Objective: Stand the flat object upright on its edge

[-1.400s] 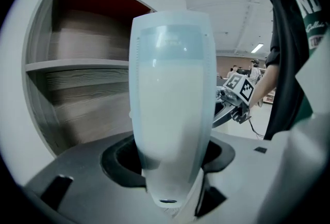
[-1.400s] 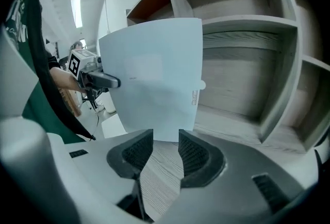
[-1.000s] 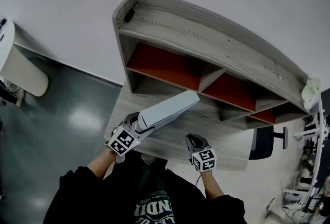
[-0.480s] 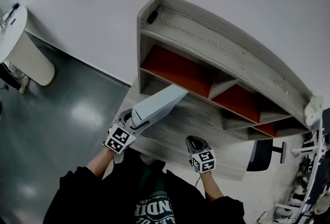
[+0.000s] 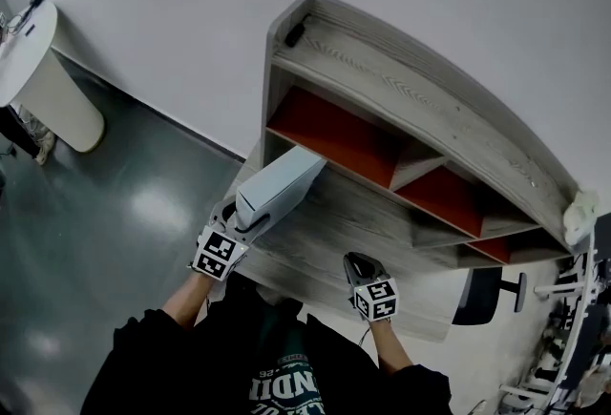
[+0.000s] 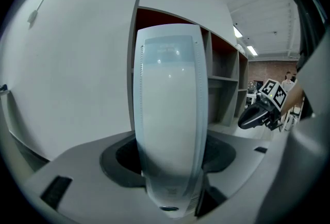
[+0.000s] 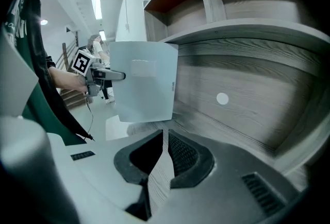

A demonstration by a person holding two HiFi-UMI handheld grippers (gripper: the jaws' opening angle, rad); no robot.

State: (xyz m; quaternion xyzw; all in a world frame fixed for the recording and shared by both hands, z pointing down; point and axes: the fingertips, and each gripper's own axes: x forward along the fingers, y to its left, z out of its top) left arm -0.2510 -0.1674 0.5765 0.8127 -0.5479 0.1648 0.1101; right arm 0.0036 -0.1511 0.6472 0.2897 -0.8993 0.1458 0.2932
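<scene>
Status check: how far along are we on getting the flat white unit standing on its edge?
Done: the flat white unit is picked up, clamped in the left gripper. In hand: it hangs over the desk, apparently clear of it, by the leftmost red-backed compartment. Left: set it down on its edge and let go. The right gripper is shut and empty.
</scene>
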